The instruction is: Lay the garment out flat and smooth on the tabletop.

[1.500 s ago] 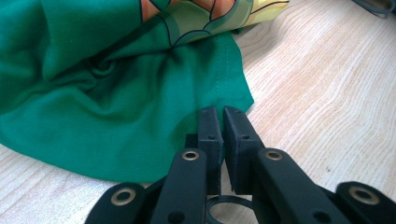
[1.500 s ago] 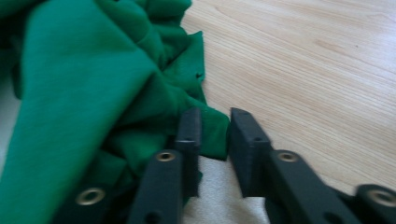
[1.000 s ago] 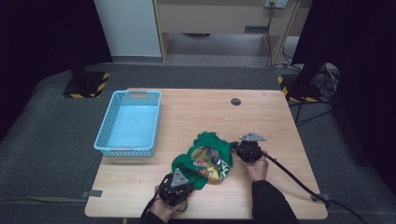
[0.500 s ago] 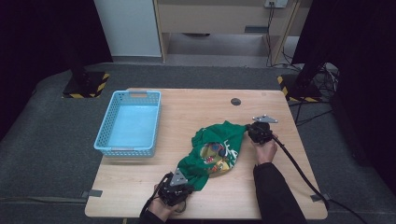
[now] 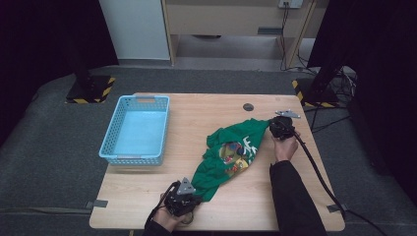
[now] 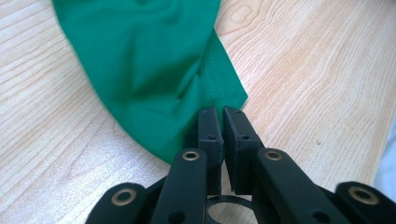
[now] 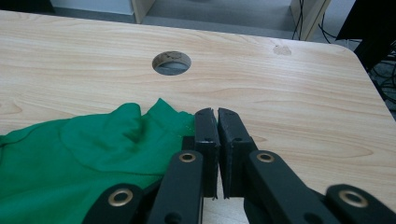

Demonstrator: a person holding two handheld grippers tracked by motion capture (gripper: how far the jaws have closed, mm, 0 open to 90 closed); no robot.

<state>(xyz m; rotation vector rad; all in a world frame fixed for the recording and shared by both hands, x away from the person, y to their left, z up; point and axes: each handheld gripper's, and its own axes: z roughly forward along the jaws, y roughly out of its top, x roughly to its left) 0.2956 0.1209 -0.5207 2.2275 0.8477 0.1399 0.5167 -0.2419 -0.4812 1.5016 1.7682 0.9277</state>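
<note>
**A:** So what gets picked up in the gripper views that's missed from above? From the high view the green cotton T-shirt with a colourful front print (image 5: 231,155) is seen stretched diagonally across the pale wooden table (image 5: 211,110), pinched at both ends.

**B:** Detail, mostly. In the left gripper view the left gripper (image 6: 219,112) is seen clamped tight on a stitched hem corner of the shirt (image 6: 154,70). In the right gripper view the right gripper (image 7: 214,113) is closed on the shirt's edge (image 7: 88,154), and a round cable hole (image 7: 171,62) is shown just beyond it.

**A:** And the room?

**B:** That's covered from above: a light blue plastic mesh basket (image 5: 109,147) is set on the table's left side, well apart from the shirt, grey carpet (image 5: 49,147) is laid around, and black curtains (image 5: 383,49) are hung at the sides.

**A:** The shirt itself?

**B:** Crumpled in the middle, print facing up.
</note>
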